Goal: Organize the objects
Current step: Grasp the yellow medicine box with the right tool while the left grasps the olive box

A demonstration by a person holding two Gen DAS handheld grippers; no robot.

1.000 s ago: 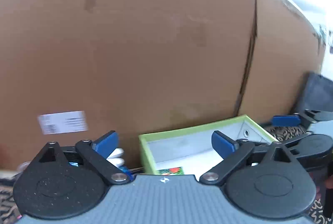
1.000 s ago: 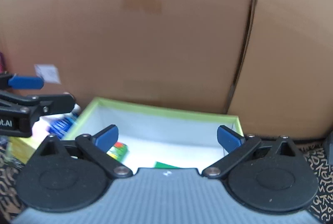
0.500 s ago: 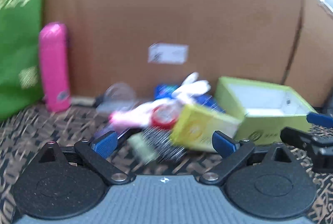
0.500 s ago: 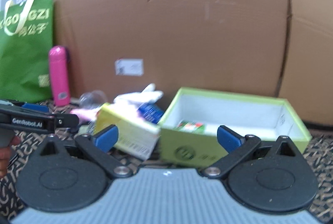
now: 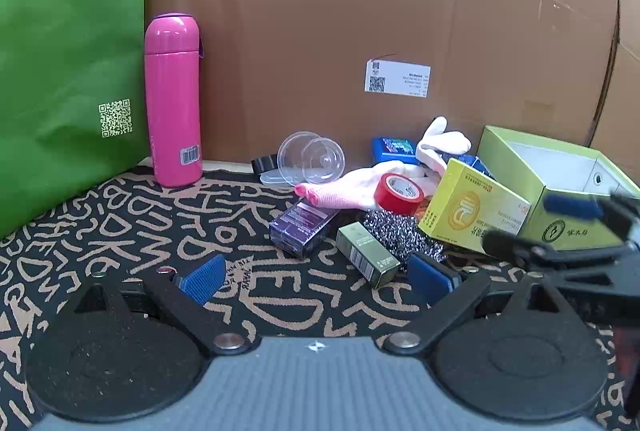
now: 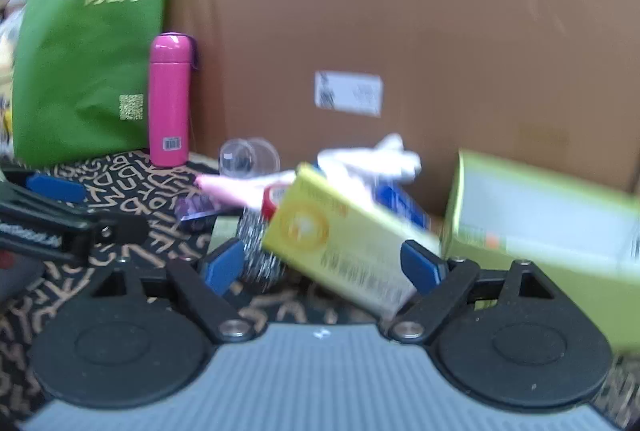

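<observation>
1. The right wrist view was smeared, so the lettering on the yellow box (image 6: 340,243) was unreadable.
2. The green open box (image 5: 560,191) ran off the frame's right edge.
3. The blue packet (image 5: 392,150) sat half hidden behind the white glove (image 5: 436,147).

A tilted yellow cardboard carton (image 5: 474,209) leans against an open lime-green box (image 5: 560,191); red tape roll (image 5: 399,193), steel scourer (image 5: 394,233) and 2 small dark boxes (image 5: 302,227) lie alongside.

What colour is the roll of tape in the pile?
Red roll of tape, white inner core; clearest in the left wrist view.
</observation>
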